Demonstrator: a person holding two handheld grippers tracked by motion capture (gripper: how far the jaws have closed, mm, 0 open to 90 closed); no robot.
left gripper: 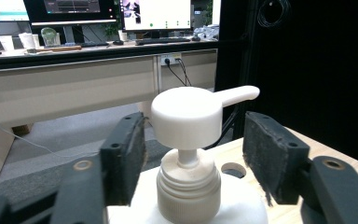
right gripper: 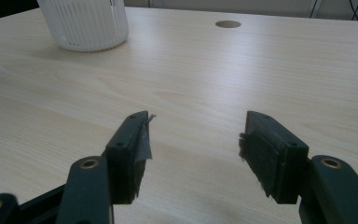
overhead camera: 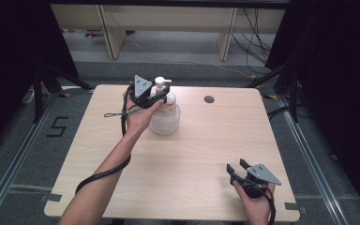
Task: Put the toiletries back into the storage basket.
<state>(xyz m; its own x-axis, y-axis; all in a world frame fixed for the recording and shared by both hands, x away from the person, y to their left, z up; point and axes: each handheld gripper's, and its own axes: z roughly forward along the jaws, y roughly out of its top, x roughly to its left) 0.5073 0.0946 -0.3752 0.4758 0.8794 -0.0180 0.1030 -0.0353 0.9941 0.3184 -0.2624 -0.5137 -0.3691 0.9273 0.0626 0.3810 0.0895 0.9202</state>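
The pump bottle (overhead camera: pixel 164 112), white with a ribbed clear lower body, stands upright on the far left part of the counter (overhead camera: pixel 192 154), just short of the round cable hole (overhead camera: pixel 209 99). Its pump head (left gripper: pixel 187 116) sits between the jaws of the left hand-held gripper (overhead camera: pixel 155 93), spout pointing off to the right in the left gripper view. The pads stand wide on either side of the head with a gap on each, so nothing is gripped; the left pad (left gripper: pixel 129 154) is close to the head, and the right one is farther off. This looks like the moment of either letting go of the pump head or lining up to take it; the pictures alone do not settle which. If a grasp is meant, the next move calls for centring the head between the pads and closing squarely, without tipping the bottle. The right hand-held gripper (overhead camera: pixel 238 169) rests low near the front right corner of the counter, well apart from the bottle, jaws spread and empty over bare wood.
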